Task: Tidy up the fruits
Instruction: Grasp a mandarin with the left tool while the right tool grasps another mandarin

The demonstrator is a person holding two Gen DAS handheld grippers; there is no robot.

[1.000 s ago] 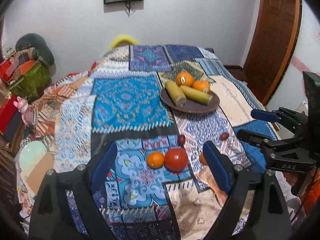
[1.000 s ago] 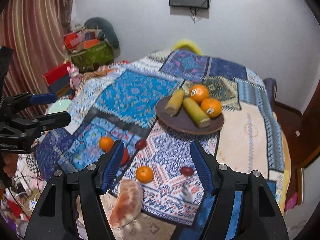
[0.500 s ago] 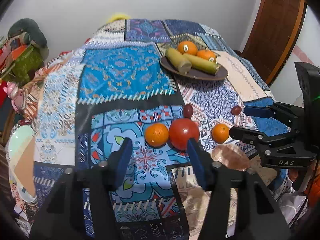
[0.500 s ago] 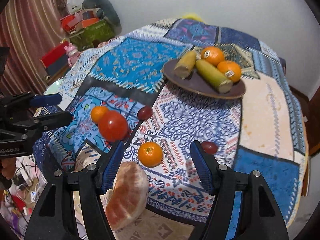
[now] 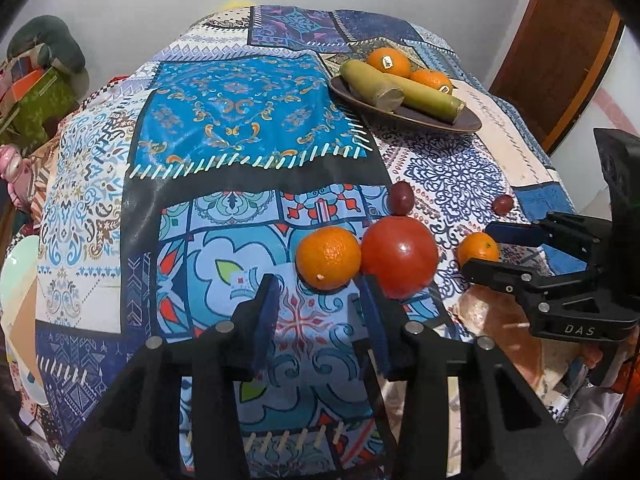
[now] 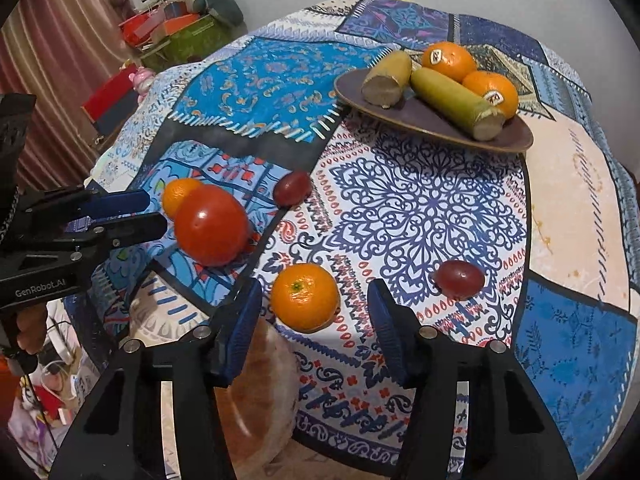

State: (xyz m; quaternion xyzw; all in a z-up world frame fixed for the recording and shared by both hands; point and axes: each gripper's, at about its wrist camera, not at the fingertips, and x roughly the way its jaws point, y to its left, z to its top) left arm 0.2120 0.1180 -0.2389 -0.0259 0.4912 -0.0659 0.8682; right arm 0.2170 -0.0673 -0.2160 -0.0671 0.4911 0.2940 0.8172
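Observation:
On the patterned tablecloth lie a mandarin [image 5: 328, 258], a red tomato [image 5: 399, 255] touching it, a second mandarin [image 5: 478, 249] [image 6: 305, 296] and two dark grapes [image 5: 401, 198] [image 5: 503, 204]. A brown plate [image 5: 448, 120] [image 6: 432, 120] at the far side holds two oranges and two yellow-green stalks. My left gripper [image 5: 320, 294] is open and empty, just short of the first mandarin. My right gripper [image 6: 314, 302] is open, its fingers on either side of the second mandarin, not touching it.
A pinkish-brown rounded object [image 6: 260, 392] lies at the near table edge under the right gripper. The table edge drops off close in front. Clutter and boxes [image 6: 172, 28] stand at the left wall; a brown door [image 5: 560, 48] is at the right.
Both grippers have moved forward and down toward the fruit. The left fingers have narrowed. The right fingers now flank the second mandarin.

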